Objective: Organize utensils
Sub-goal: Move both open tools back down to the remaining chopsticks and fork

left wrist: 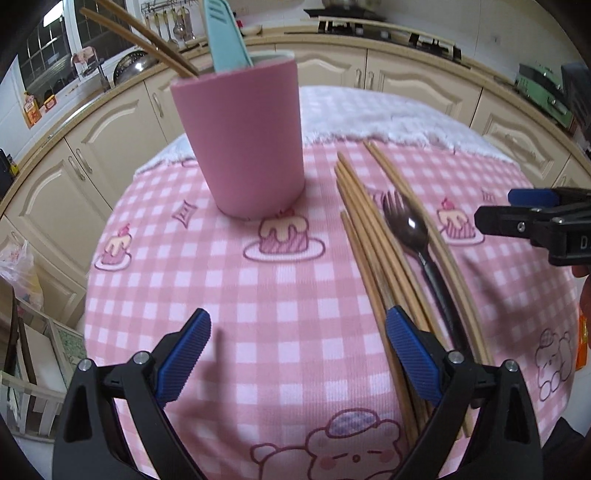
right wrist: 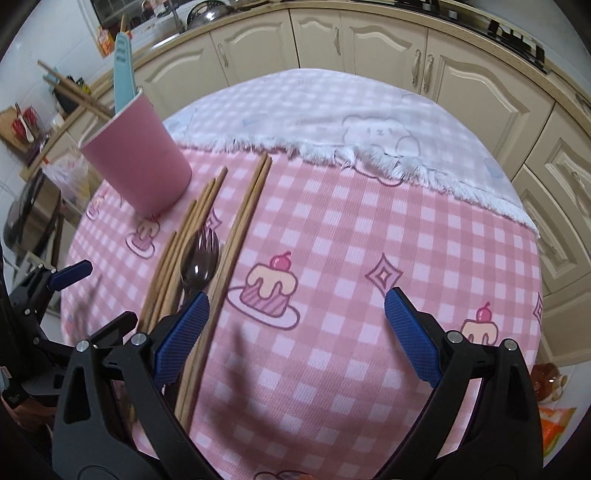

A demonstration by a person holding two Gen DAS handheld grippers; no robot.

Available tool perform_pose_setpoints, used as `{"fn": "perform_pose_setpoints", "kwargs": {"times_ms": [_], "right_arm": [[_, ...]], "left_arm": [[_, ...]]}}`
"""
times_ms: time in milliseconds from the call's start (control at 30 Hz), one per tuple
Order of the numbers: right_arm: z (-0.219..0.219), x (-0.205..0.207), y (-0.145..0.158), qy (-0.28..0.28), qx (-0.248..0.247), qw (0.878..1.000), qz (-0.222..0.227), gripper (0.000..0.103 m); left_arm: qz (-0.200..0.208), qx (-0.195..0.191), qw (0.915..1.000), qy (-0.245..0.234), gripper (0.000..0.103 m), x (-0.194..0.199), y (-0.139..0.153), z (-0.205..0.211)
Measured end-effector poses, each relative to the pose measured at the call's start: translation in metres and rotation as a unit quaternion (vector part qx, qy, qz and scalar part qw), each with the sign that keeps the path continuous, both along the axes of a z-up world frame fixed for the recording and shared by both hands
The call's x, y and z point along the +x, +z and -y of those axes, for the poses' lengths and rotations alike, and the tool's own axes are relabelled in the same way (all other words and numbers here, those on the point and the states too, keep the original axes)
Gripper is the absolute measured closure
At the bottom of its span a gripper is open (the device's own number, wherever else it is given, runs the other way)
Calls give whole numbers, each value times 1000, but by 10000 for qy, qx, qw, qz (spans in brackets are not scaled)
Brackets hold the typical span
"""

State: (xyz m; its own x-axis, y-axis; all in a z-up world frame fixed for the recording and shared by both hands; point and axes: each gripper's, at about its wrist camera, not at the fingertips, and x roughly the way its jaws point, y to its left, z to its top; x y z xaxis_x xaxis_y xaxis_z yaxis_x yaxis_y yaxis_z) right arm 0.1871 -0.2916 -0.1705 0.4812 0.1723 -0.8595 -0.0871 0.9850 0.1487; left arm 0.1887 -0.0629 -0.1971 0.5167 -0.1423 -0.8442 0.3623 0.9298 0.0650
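From the left wrist, the left gripper [left wrist: 297,345] hangs with jaws wide and empty over the checked surface [left wrist: 229,295] — its right finger [left wrist: 412,354] sits over the loose chopsticks [left wrist: 369,229], so a careless close could scatter them and roll the spork [left wrist: 408,225]. The pink cup [left wrist: 243,140] stands upright with two chopsticks and a teal utensil [left wrist: 223,33] inside. From the right wrist, the right gripper [right wrist: 297,325] is equally wide and empty — chopsticks [right wrist: 236,236] and spork [right wrist: 199,266] lie just beside the cup [right wrist: 142,162].

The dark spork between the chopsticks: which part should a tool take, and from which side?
Probably the spork is best taken at its head, from above. The head lies on top of the loose chopsticks, exposed, while the thin black handle sinks between sticks and passes under the left tool. Both tools are open and empty.
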Motion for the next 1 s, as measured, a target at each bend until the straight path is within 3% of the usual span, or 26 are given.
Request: {"fn": "perform_pose_setpoints", "kwargs": {"times_ms": [200,333,1000], "right_arm": [[-15,-2,-7,182,-239,9995,-46,9],[-27,-3,-15,291,-614,9976,-96,9],[-41,18,-23,323,-874,9948,-408,12]], "left_arm": [[-11,-184,9998,115,9,3,-3,-4],[144,-22,9999,59,9,0,-4,1],[105,82,9999,55,9,12,-5,-2]]}}
